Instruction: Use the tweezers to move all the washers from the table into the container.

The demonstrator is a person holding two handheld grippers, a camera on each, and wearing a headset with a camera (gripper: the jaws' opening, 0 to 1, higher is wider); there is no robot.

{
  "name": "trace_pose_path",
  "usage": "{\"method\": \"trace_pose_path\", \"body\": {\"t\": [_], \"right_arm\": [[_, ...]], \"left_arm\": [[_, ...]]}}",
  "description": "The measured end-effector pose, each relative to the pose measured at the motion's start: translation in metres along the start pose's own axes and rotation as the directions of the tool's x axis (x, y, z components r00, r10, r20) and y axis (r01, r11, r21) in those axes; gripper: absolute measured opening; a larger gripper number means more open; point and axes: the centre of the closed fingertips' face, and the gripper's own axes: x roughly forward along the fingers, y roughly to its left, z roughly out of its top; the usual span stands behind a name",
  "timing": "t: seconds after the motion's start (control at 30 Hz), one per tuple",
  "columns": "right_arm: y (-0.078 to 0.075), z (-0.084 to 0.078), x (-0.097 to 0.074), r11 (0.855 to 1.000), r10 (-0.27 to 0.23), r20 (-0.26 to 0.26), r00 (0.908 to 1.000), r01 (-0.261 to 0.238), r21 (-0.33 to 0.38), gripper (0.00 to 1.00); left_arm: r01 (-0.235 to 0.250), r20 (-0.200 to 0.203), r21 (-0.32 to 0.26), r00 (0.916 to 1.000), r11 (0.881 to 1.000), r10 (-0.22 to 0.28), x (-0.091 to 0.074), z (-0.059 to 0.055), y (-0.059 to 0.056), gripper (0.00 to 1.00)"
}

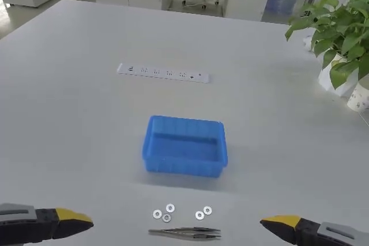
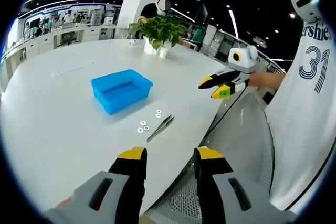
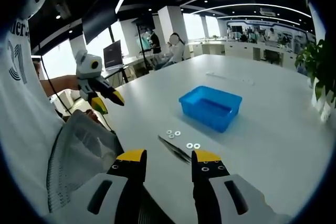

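Your left gripper (image 2: 170,157) has its two yellow-tipped jaws apart, and there is nothing between them. Your right gripper (image 3: 168,157) is the same: jaws apart, nothing held.

In the head view the grippers sit low at the two bottom corners, well apart. The tweezers (image 1: 184,233) lie flat on the white table (image 1: 75,131) between them. Neither gripper touches the tweezers.

Five small washers (image 1: 170,207) lie on the table just past the tweezers, three in a bunch on the left and two on the right. They are between the tweezers and the blue container (image 1: 183,169). The container is near the washers but does not touch them.

In the left gripper view, the tweezers and washers lie close to the table's curved near edge, and your jaws are right at that edge.

There is bare table on every side of the container. A white power strip (image 1: 163,73) lies well behind it. A potted plant (image 1: 340,33) stands far off by the right edge.
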Motion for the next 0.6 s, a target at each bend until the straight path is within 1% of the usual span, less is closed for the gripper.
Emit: {"method": "trace_pose_path", "body": {"t": [0.13, 0.27, 0.4, 0.43, 0.47, 0.5, 0.6], "right_arm": [[0.000, -0.001, 0.000, 1.000, 0.000, -0.004, 1.0000, 0.000, 0.006, 0.36], [0.000, -0.001, 0.002, 1.000, 0.003, -0.008, 1.0000, -0.003, 0.007, 0.36], [0.000, -0.004, 0.006, 1.000, 0.010, -0.020, 0.9998, -0.010, 0.008, 0.36], [0.000, -0.006, 0.007, 1.000, 0.012, -0.029, 0.9995, -0.012, 0.002, 0.36], [0.000, -0.006, 0.008, 1.000, 0.015, -0.033, 0.9993, -0.015, 0.002, 0.36], [0.000, -0.006, 0.008, 1.000, 0.021, -0.034, 0.9992, -0.020, 0.006, 0.36], [-0.002, -0.005, 0.009, 1.000, 0.024, -0.036, 0.9991, -0.023, 0.005, 0.36]], "left_arm": [[0.006, -0.018, -0.003, 0.9998, 1.000, -0.006, 0.002, -0.004, 0.000, 0.41], [0.008, -0.013, -0.011, 0.9999, 1.000, -0.008, 0.002, -0.004, 0.001, 0.41], [0.015, -0.013, -0.021, 0.9998, 1.000, -0.015, 0.007, -0.006, 0.003, 0.41], [0.029, -0.007, -0.022, 0.9995, 0.999, -0.029, 0.008, -0.004, 0.001, 0.40], [0.058, 0.013, -0.033, 0.9983, 0.998, -0.057, 0.010, 0.001, -0.002, 0.40], [0.060, 0.021, -0.031, 0.9980, 0.998, -0.060, 0.010, 0.003, -0.002, 0.40], [0.051, 0.018, -0.018, 0.9985, 0.999, -0.051, 0.013, 0.006, 0.003, 0.40]]}}
